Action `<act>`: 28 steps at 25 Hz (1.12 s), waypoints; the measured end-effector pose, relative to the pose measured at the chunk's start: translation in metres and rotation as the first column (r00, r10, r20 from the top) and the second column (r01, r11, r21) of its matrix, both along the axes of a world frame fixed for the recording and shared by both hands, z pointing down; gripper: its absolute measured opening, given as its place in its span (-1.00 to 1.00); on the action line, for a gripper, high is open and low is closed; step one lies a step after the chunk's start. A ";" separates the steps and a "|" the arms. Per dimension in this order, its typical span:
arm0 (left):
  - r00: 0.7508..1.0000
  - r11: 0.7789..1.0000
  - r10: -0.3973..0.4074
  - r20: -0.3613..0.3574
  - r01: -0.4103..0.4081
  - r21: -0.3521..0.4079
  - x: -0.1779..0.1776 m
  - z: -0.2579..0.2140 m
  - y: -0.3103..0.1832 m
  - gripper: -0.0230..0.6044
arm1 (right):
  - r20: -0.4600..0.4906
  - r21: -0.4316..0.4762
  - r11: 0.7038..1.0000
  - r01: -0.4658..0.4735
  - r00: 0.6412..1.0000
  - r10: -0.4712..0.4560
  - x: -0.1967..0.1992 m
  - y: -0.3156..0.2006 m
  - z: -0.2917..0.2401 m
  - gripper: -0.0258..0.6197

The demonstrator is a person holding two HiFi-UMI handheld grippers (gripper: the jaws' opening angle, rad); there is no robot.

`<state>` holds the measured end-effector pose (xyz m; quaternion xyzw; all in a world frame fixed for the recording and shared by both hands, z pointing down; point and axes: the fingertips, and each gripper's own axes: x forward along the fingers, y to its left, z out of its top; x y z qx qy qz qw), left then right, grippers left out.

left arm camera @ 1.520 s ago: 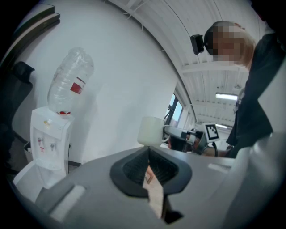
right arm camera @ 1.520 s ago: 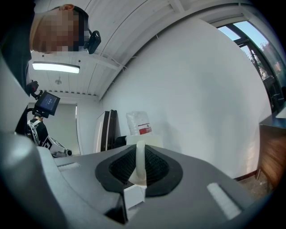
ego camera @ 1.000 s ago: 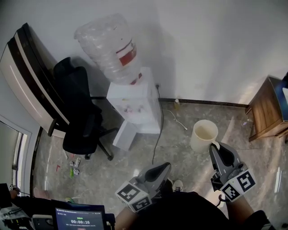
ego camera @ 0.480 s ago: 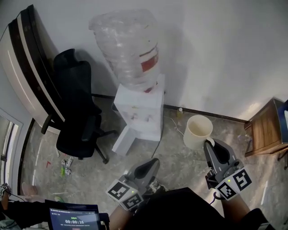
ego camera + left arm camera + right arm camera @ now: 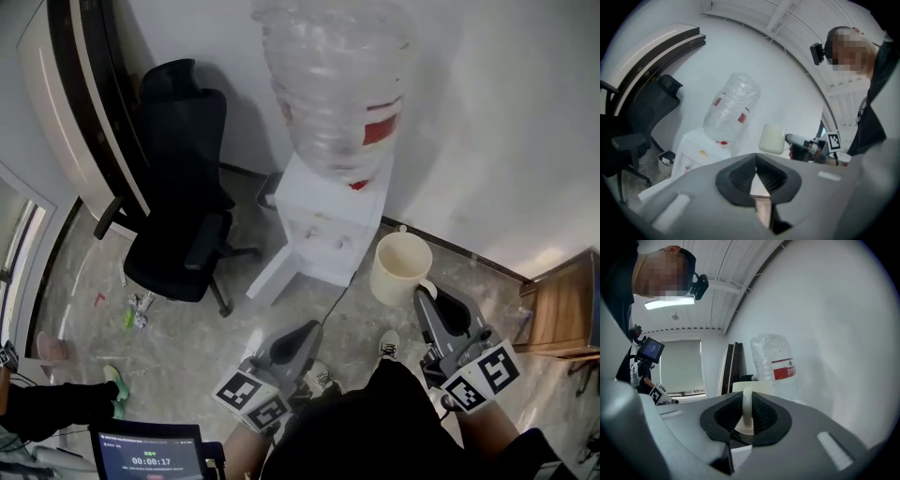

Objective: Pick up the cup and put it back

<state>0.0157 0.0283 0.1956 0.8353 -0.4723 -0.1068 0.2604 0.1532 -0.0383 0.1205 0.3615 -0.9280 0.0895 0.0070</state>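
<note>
A cream cup (image 5: 400,267) hangs in the air in front of the white water dispenser (image 5: 323,211), and my right gripper (image 5: 433,296) is shut on its handle. In the right gripper view the handle (image 5: 747,409) stands upright between the dark pads, with the cup's rim (image 5: 761,386) just beyond. My left gripper (image 5: 309,330) is lower and to the left, shut with nothing in it. From the left gripper view (image 5: 756,157) the cup (image 5: 772,138) shows to the right of the dispenser's clear bottle (image 5: 731,110).
A large clear bottle (image 5: 342,84) tops the dispenser against the white wall. A black office chair (image 5: 183,216) stands to its left and a small bin (image 5: 267,187) between them. A wooden cabinet (image 5: 562,314) is at the right. Litter (image 5: 136,309) lies on the floor.
Both grippers have travelled toward the dispenser, the cup staying in the right one. The dispenser and bottle now sit much closer and more central in the head view.
</note>
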 end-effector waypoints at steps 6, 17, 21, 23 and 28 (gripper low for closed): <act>0.993 0.993 -0.117 0.002 0.117 -0.005 -0.005 0.003 -0.017 -0.92 | 0.011 0.002 0.985 0.171 0.985 -0.171 -0.030 -0.025 0.005 -0.78; 0.925 0.925 -0.380 0.013 0.380 -0.021 0.017 0.001 -0.075 -0.92 | -0.011 -0.023 0.853 0.521 0.853 -0.521 -0.043 -0.084 0.026 -0.78; 0.888 0.885 -0.460 0.014 0.459 -0.072 0.034 0.026 -0.093 -0.91 | 0.004 -0.067 0.799 0.598 0.801 -0.599 -0.037 -0.109 0.057 -0.78; 0.875 0.871 -0.484 0.011 0.483 -0.095 0.038 0.036 -0.098 -0.91 | 0.012 -0.079 0.777 0.624 0.780 -0.625 -0.040 -0.118 0.069 -0.78; 0.871 0.858 -0.491 0.030 0.489 -0.159 0.043 0.044 -0.095 -0.92 | 0.027 -0.094 0.751 0.654 0.755 -0.655 -0.051 -0.120 0.083 -0.78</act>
